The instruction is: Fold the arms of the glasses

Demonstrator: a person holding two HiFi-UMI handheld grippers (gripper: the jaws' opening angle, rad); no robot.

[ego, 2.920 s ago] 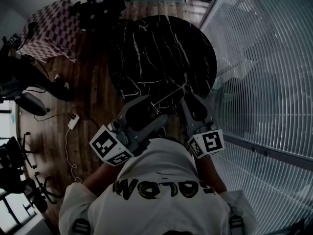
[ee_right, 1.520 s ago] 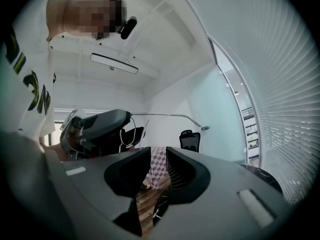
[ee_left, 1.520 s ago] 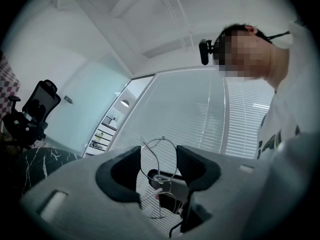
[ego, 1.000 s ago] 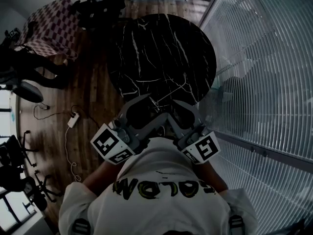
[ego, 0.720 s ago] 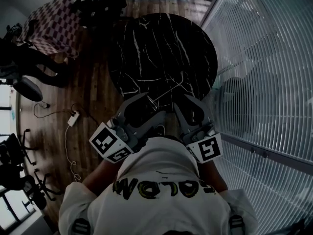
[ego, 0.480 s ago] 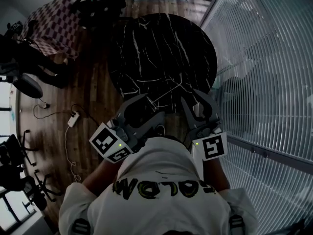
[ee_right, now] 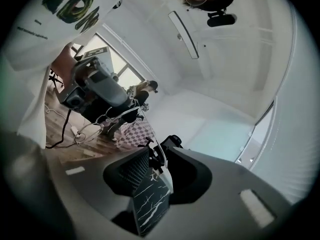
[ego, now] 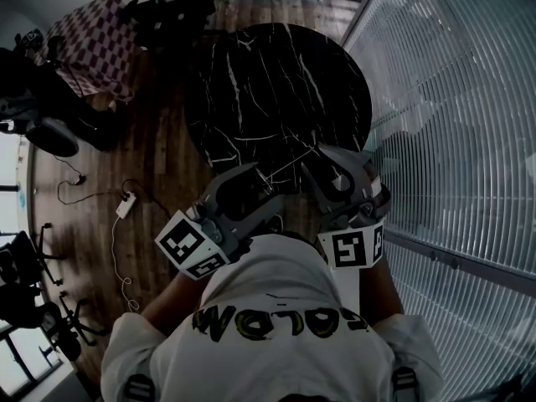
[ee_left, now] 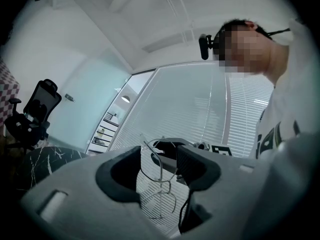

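**Only your shirt carries lettering that can be read.**

In the head view, the big outlined shirt print [ego: 280, 321] lies behind both sets of jaws, close to your body. It appears upside down, and turned round it reads roughly "COLOM", with the first letter half lost in a fold. In the right gripper view the same print [ee_right: 72, 6] sits up and left of the jaws. Only an "O" and one neighbouring letter are legible there. The marker cube [ego: 191, 248] on your left gripper [ego: 261, 189] and the one [ego: 352, 248] on your right gripper [ego: 342, 167], behind the jaws, bear black-and-white coded squares, not letters. One such square [ee_left: 221, 150] shows just right of the left jaws.
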